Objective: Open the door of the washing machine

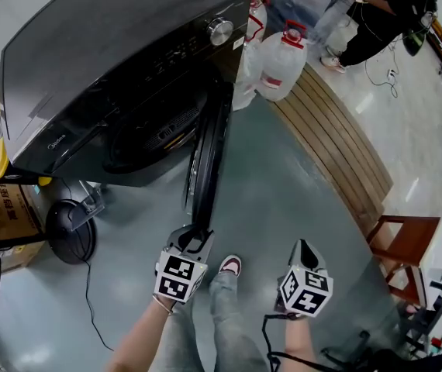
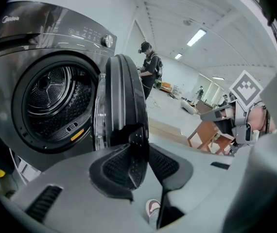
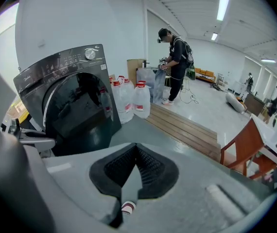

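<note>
Washing machine (image 1: pixel 112 60) fills my ten o'clock, dark and glossy, drum (image 2: pixel 56 101) bare to view; its door (image 1: pixel 209 149) stands swung out, edge-on to me, reaching from the machine's front down to my left claw (image 1: pixel 194 240) near six o'clock; wooden platform (image 1: pixel 337 138) stretches away at two o'clock; water jugs (image 1: pixel 283 68) stand at one o'clock, just beside the machine; my left claw's jaws stand apart with the door's free rim between them, a gap showing on the right pad's side; right claw (image 1: pixel 305 248), at five o'clock, is closed on nothing; my shoe (image 1: pixel 230 265) sits between the two claws.
</note>
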### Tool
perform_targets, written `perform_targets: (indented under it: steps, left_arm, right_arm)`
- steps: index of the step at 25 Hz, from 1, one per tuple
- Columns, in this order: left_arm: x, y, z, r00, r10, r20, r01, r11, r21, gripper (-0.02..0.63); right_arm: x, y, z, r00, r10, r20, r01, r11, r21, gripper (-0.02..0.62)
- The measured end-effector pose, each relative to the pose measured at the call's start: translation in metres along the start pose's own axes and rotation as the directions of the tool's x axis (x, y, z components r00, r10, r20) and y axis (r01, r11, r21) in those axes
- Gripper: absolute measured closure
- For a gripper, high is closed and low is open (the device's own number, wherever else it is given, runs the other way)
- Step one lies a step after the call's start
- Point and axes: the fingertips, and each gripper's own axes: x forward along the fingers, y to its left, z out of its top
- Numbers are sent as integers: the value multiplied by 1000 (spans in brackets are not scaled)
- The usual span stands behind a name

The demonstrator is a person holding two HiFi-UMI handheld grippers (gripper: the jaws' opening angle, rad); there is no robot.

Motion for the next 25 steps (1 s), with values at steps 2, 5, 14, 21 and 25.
perform_targets:
  steps: [2, 5, 14, 21, 25]
  left_arm:
    - [3, -5, 0, 1000, -5, -1, 5, 1000, -2, 495]
    - [6, -13, 1, 1000, -12, -6, 12, 1000, -6, 494]
    - [23, -41, 8, 999, -29, -17, 29, 1000, 3, 492]
    - [37, -64, 13, 999, -45, -12, 45, 999, 3, 492]
    - [45, -74, 17, 999, -36, -6, 36, 999, -11, 492]
  right_arm:
    - [0, -6, -4, 1000, -7, -5, 7, 1000, 7, 589]
    - [-2, -14, -9, 1000, -13, -11, 13, 1000, 23, 591]
    - [-7, -38, -17, 999, -38, -12, 38, 998, 58, 590]
    - [-14, -58, -26, 998, -58, -16, 59, 995, 81, 589]
    - [-17, -71, -30, 997, -73, -16, 74, 992, 101, 589]
